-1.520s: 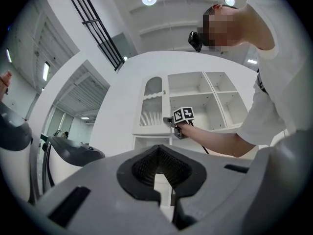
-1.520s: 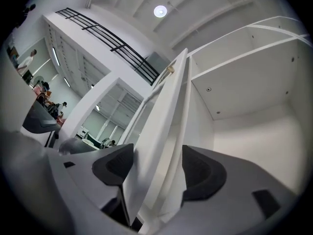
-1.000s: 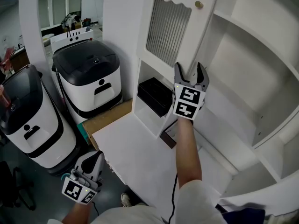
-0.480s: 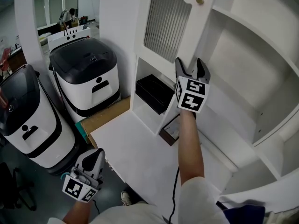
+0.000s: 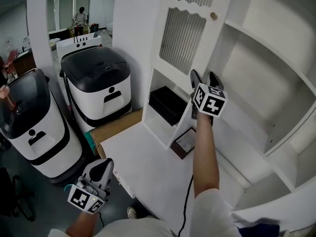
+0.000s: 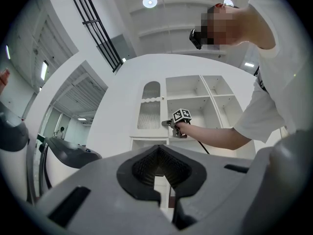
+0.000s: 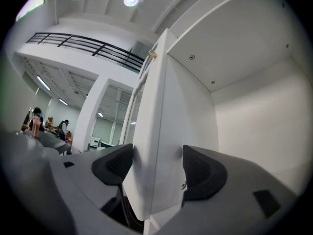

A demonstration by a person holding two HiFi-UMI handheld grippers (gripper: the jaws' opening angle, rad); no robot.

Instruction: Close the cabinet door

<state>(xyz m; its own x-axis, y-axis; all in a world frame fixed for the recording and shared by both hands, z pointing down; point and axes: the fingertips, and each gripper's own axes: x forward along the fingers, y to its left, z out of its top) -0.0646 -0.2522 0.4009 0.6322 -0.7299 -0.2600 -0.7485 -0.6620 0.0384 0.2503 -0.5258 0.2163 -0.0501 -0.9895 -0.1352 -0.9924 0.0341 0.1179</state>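
The white cabinet door (image 5: 206, 48), with a ribbed glass panel and a small brass knob (image 5: 214, 16), stands ajar from the cabinet. My right gripper (image 5: 205, 76) reaches up to the door's lower free edge. In the right gripper view its two dark pads (image 7: 113, 164) press on either face of the door (image 7: 161, 116), so my right gripper (image 7: 155, 168) is shut on it. My left gripper (image 5: 103, 166) hangs low at the left, off the table's edge, with nothing in it. Its jaws (image 6: 156, 180) look shut, and it points towards the door (image 6: 149, 112).
Two white machines with black lids (image 5: 98, 80) (image 5: 29, 127) stand on the floor at the left. A black box (image 5: 168, 102) sits in the cubby under the door, with a small framed picture (image 5: 186, 142) beside it. A white tabletop (image 5: 143, 167) and open shelves (image 5: 266, 53) fill the right.
My right gripper has rolled about its own axis while keeping hold of the door's edge. The left gripper has stayed where it was.
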